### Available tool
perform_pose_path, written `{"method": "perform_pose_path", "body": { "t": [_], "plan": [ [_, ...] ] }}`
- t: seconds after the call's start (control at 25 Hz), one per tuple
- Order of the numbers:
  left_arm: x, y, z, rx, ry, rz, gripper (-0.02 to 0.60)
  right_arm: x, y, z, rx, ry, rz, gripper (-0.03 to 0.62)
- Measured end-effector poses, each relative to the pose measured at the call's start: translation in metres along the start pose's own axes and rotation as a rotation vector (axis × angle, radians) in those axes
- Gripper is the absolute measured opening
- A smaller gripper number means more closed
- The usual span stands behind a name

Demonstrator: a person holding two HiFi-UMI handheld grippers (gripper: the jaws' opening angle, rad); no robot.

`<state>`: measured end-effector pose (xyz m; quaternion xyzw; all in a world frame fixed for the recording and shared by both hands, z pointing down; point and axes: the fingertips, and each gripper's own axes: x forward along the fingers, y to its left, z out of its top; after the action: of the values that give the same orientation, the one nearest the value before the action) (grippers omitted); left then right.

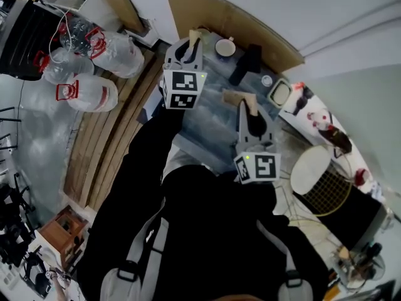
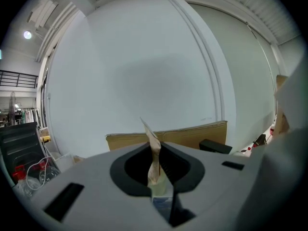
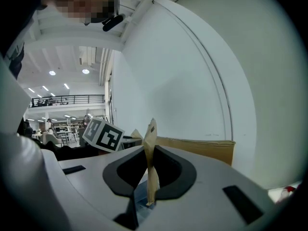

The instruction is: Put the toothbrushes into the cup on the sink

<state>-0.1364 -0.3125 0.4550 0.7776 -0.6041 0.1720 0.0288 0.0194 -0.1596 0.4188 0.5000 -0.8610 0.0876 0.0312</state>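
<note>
In the head view both grippers are held up over the sink counter (image 1: 213, 115), a grey-blue marbled top. My left gripper (image 1: 195, 37) points toward the white cup (image 1: 225, 46) at the back and is a little left of it. My right gripper (image 1: 242, 100) is nearer and to the right. In the left gripper view the tan fingertips (image 2: 154, 150) stand pressed together, aimed at a white wall, with nothing between them. The right gripper view shows the same of the right gripper (image 3: 150, 162). I make out no toothbrush in any view.
A black object (image 1: 247, 64) stands right of the cup, with a small round lid (image 1: 267, 80) and a white square dish (image 1: 279, 93) beyond. A cardboard sheet (image 1: 238, 24) leans behind the counter. Plastic jugs (image 1: 88, 93) lie on the floor at left; a wire basket (image 1: 326, 190) is at right.
</note>
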Motion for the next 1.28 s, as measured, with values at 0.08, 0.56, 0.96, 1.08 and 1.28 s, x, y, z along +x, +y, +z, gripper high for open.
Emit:
{"method": "perform_pose_path", "body": {
  "t": [0.08,0.56,0.96,1.08,1.28],
  "plan": [
    [0.009,-0.002,-0.007,-0.002,0.012,-0.012,0.041,0.000,-0.001,-0.001,-0.001,0.004,-0.004,0.034],
    [0.051,-0.009,-0.041,0.103,0.117,-0.037,0.041,0.000,-0.005,-0.007,-0.009,0.018,-0.008,0.034],
    [0.076,-0.023,-0.065,0.155,0.192,-0.080,0.042,-0.001,-0.012,-0.005,-0.010,0.026,-0.020,0.034],
    [0.081,-0.027,-0.071,0.147,0.204,-0.101,0.043,-0.001,-0.013,-0.007,-0.010,0.031,-0.024,0.034],
    [0.088,-0.030,-0.078,0.133,0.213,-0.113,0.043,-0.003,-0.015,-0.010,-0.009,0.039,-0.031,0.034]
  ]
}}
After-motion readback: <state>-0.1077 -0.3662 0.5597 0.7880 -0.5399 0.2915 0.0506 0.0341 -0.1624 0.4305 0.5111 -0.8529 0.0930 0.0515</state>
